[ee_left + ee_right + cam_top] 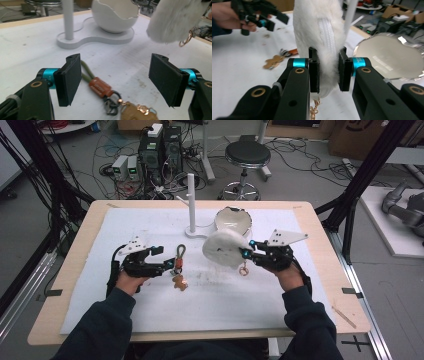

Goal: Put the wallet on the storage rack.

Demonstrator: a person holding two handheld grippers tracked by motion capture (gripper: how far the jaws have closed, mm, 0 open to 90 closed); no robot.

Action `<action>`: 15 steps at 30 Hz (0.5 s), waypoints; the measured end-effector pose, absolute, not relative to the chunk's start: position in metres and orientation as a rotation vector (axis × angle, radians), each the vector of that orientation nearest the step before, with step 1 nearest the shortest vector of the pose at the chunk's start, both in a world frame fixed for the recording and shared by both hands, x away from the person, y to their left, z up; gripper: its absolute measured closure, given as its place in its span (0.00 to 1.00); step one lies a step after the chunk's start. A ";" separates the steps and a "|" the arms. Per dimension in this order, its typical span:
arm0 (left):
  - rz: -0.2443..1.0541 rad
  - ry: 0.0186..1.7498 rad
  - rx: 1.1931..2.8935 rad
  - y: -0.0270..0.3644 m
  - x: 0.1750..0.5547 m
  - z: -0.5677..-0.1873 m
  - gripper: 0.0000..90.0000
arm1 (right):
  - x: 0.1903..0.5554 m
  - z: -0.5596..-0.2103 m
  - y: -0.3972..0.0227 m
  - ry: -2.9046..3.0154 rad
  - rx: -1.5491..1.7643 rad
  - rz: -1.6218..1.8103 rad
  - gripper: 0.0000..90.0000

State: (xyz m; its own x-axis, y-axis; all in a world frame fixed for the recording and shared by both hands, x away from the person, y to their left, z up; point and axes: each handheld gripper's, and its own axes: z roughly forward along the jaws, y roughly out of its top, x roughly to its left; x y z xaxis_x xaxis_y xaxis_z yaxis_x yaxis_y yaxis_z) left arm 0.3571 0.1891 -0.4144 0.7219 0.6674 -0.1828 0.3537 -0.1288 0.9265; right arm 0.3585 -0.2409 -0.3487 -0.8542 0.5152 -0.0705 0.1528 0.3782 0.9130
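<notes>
Jaws of the right gripper [329, 71] pinch a fluffy white pouch [319, 32], lifted off the table [75, 270]. Left gripper [116, 80] gapes wide around a keychain [105, 91].

One fluffy white pouch [223, 248], one keychain [178, 265], one egg-shaped bowl [233, 221], apparently one white stand [191, 202], two grippers.

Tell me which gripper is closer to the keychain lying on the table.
Left. The left gripper hangs open right at the keychain, its jaws on either side of the strap. The right gripper is off to the side, clamped on the fluffy white pouch.
</notes>
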 end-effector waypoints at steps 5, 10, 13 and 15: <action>0.338 0.856 1.727 0.198 0.361 -0.417 0.29 | 0.378 -0.322 -0.243 2.274 0.568 1.409 0.85; 0.355 0.870 1.713 0.202 0.362 -0.416 0.29 | 0.396 -0.298 -0.242 2.240 0.554 1.360 0.85; 0.360 0.878 1.709 0.203 0.363 -0.417 0.29 | 0.408 -0.289 -0.242 2.232 0.557 1.320 0.85; 0.359 0.880 1.715 0.203 0.363 -0.417 0.29 | 0.416 -0.286 -0.242 2.224 0.551 1.297 0.85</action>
State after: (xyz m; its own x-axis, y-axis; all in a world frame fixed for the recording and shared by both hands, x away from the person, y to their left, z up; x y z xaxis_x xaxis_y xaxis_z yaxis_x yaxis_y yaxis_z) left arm 0.3632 0.2028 -0.4172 0.6756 0.7113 -0.1939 0.3721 -0.1019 0.9226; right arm 0.4160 -0.2417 -0.2860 -0.7913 0.5711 -0.2186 0.0910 0.4634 0.8815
